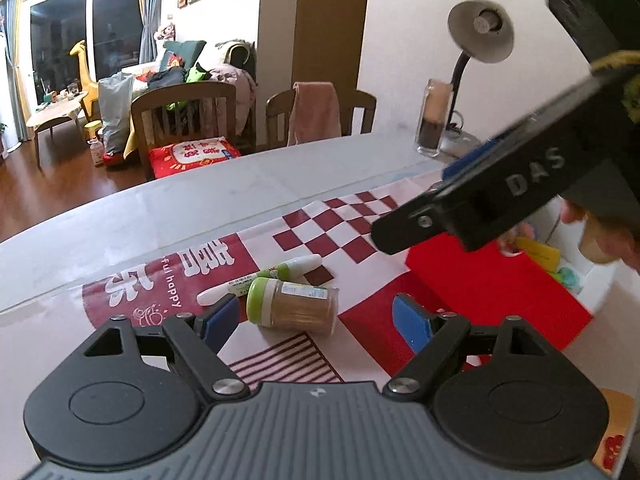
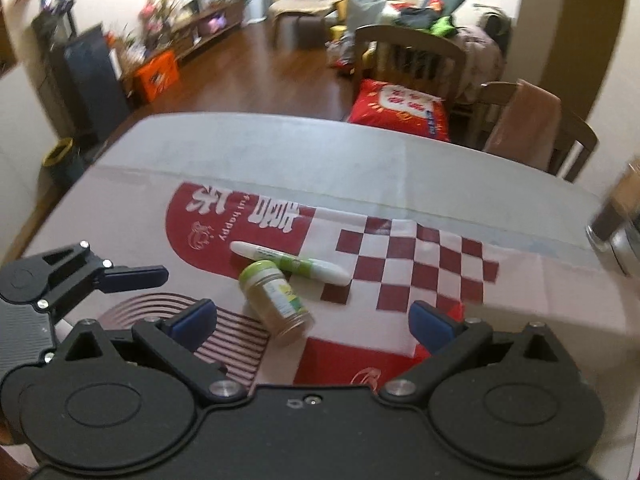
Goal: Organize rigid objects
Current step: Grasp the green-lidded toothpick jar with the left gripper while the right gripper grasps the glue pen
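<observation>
The green-lidded clear plastic jar (image 1: pixel 294 306) lies on its side, touching a white-and-green tube (image 1: pixel 260 280) mid-tabletop; left gripper (image 1: pixel 318 322) and right gripper (image 2: pixel 314 322) jaws gape wide, empty.

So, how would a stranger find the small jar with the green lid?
On the red and white printed cloth, beside the checkered patch, two green-marked things touch. The jar lies on its side, short and clear, holding tan contents; its neighbour is a slim white tube.

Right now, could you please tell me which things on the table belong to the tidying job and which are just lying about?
For the job:
- green-lidded jar, lying on its side
- white-and-green tube, lying just behind the jar
- red box

Just lying about:
- desk lamp
- glass jar beside the desk lamp
- patterned tablecloth
</observation>
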{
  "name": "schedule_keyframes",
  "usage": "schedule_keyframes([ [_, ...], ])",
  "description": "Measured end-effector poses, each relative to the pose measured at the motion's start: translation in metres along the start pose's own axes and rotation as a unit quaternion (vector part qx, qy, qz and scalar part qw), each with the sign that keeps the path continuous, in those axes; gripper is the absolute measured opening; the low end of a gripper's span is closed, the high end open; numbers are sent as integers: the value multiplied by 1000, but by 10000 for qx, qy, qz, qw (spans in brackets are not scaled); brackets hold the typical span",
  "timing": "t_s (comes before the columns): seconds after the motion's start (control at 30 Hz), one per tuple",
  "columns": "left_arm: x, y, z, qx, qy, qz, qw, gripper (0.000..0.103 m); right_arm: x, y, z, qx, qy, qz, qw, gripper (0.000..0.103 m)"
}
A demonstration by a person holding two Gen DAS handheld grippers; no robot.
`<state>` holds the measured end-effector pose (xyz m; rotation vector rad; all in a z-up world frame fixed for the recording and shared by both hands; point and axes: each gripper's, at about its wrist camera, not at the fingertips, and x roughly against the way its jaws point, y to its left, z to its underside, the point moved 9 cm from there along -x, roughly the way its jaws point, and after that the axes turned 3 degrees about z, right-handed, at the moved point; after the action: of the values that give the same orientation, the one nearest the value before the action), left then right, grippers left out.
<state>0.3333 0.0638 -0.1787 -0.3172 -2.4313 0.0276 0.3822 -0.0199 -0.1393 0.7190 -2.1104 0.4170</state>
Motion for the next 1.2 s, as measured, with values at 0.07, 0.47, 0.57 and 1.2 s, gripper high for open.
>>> schedule_keyframes([
  [0.07, -14, 3, 1, 41, 85, -59, 9999, 84, -16, -4, -6, 158, 93, -9, 9998, 101],
  [0.47, -78, 16, 12, 24, 479, -270, 9985, 84, -94, -5, -14, 1426, 941, -157, 9852, 93],
  [0.57, -88, 18, 16, -69, 568, -306, 9979, 84, -109, -2, -13, 1769, 1097, -71, 9781, 92],
  [1.2, -119, 24, 26, -35, 656, -80, 9978, 84, -167, 30, -23, 2638, 1207, -625, 9549, 61],
])
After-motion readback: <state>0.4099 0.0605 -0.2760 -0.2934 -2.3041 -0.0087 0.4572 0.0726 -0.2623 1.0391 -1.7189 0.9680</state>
